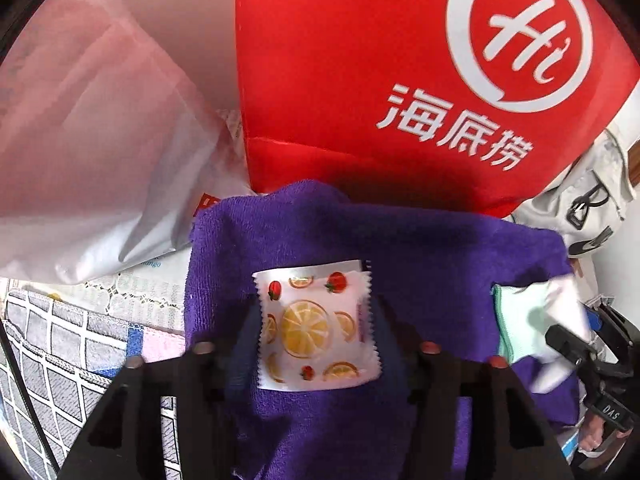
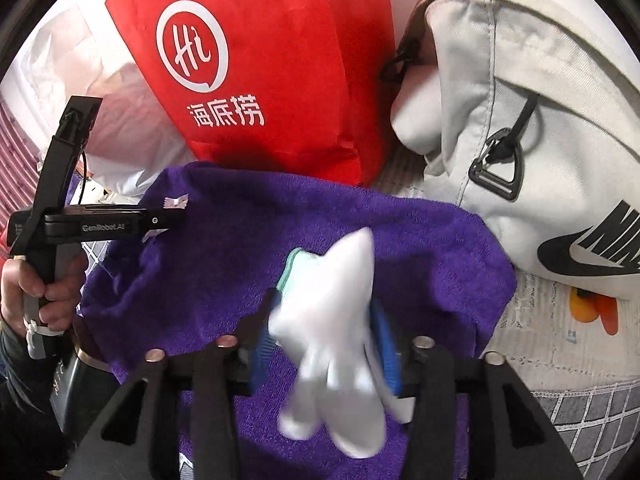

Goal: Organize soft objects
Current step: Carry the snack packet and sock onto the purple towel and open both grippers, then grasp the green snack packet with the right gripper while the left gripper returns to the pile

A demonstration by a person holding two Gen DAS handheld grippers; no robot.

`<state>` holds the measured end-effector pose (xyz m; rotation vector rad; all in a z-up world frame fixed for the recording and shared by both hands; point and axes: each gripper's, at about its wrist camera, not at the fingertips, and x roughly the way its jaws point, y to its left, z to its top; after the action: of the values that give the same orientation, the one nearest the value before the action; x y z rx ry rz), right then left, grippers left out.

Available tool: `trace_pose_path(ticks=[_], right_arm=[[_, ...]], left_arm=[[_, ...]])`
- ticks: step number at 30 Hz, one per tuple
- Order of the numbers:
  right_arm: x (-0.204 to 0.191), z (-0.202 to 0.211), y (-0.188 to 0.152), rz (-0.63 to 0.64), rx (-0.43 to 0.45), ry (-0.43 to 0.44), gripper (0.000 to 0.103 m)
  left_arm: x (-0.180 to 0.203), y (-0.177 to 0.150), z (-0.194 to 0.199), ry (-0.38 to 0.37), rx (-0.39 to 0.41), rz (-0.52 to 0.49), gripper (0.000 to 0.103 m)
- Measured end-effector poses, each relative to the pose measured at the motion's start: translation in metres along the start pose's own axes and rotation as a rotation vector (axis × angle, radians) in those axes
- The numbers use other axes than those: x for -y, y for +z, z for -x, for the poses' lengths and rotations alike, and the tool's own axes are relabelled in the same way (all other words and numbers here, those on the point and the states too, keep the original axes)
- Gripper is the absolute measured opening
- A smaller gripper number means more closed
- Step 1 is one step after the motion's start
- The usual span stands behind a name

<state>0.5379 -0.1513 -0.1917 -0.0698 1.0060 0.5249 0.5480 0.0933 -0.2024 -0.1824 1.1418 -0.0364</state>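
Purple towel (image 1: 420, 248) under both grippers | left gripper (image 1: 316, 332) open, fruit packet (image 1: 316, 328) loose between its fingers | right gripper (image 2: 324, 344) open, white glove (image 2: 336, 320) slipping down between them

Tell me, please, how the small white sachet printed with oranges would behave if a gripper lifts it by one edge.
The white fruit-print sachet lies flat on the purple towel, so it is probably light. Its glossy film looks slippery. It seems thin, so it would likely bend.
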Motion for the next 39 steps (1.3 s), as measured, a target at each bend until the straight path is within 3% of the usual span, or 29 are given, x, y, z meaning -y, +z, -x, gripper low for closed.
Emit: trace_pose_path(ticks=[3,4,12,19,23,26,32,39], right_arm=[[-0.004,0.009,0.0,0.025,0.03,-0.031,0.076],[-0.003,0.012,0.001,0.025,0.037,-0.035,0.078],[-0.006,0.053,-0.002,-0.036,0.09,-0.047,0.078],[-0.025,0.106,-0.025,-0.066,0.156,-0.064,0.078],[-0.04,0.139,-0.052,-0.08,0.165,-0.055,0.078],[-0.056,0.16,-0.073,-0.082,0.175,-0.046,0.078],[-0.093,0.189,-0.117,-0.08,0.196,-0.003,0.078],[-0.143,0.19,-0.172,0.011,0.142,0.016,0.066]], left_arm=[[0.002,0.002,0.006,0.014,0.01,-0.005,0.065],[0.004,0.002,0.01,0.023,0.01,-0.007,0.068],[0.007,-0.02,0.052,0.058,0.038,-0.019,0.068],[0.014,-0.057,0.117,0.077,0.132,-0.042,0.068],[0.005,-0.075,0.132,0.048,0.139,-0.026,0.068],[0.0,-0.106,0.149,-0.003,0.121,-0.007,0.068],[0.007,-0.16,0.172,0.055,0.132,-0.068,0.068],[-0.009,-0.214,0.185,0.017,0.121,-0.002,0.068]])
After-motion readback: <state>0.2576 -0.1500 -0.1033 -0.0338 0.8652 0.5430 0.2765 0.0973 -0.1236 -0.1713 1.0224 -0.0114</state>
